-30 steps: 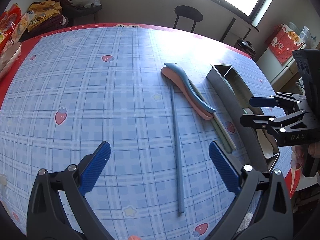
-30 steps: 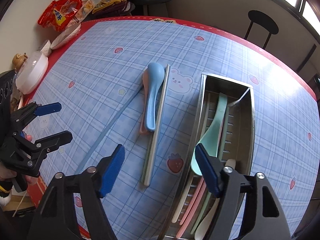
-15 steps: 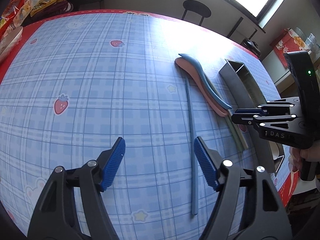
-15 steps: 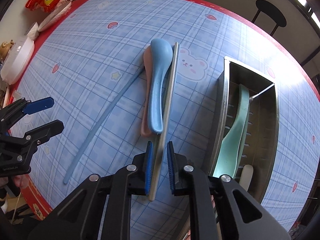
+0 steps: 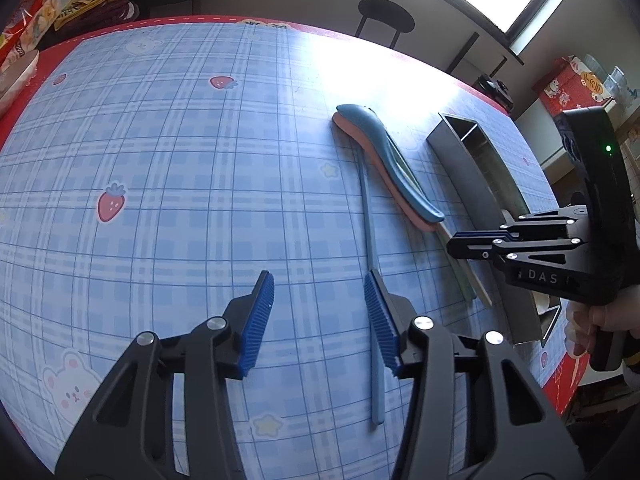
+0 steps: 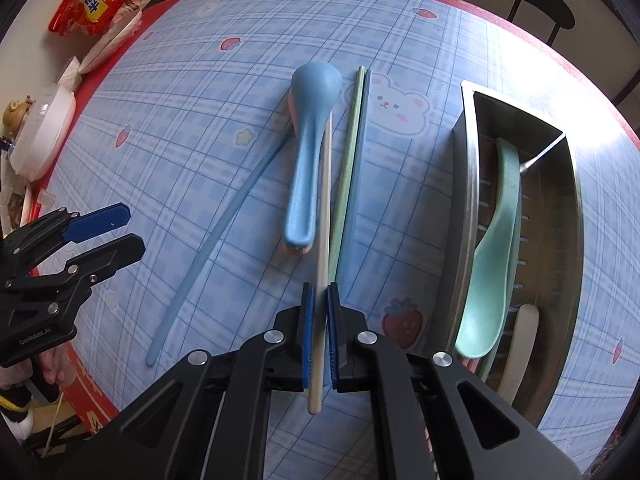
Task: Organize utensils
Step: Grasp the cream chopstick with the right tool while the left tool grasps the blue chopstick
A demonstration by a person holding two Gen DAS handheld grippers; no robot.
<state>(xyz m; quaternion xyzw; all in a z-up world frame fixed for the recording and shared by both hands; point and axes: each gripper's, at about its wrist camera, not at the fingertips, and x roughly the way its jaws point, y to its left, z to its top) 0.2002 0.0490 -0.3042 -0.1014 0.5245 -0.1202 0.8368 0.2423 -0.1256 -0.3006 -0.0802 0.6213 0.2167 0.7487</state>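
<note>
My right gripper is shut on a cream chopstick and lifts its near end off the table. It also shows in the left wrist view. A blue spoon lies on a pink spoon, with green chopsticks beside them. A blue chopstick lies slanted to the left. The metal utensil tray at right holds a mint spoon and other utensils. My left gripper is open over the blue chopstick, its right finger next to it.
Snack bags and a white lidded bowl sit at the table's far left edge. A black stool stands beyond the table. The red table edge is close to my left gripper.
My right gripper closed on the cream chopstick and raised it from beside the green ones. My left gripper narrowed and moved closer to the blue chopstick.
</note>
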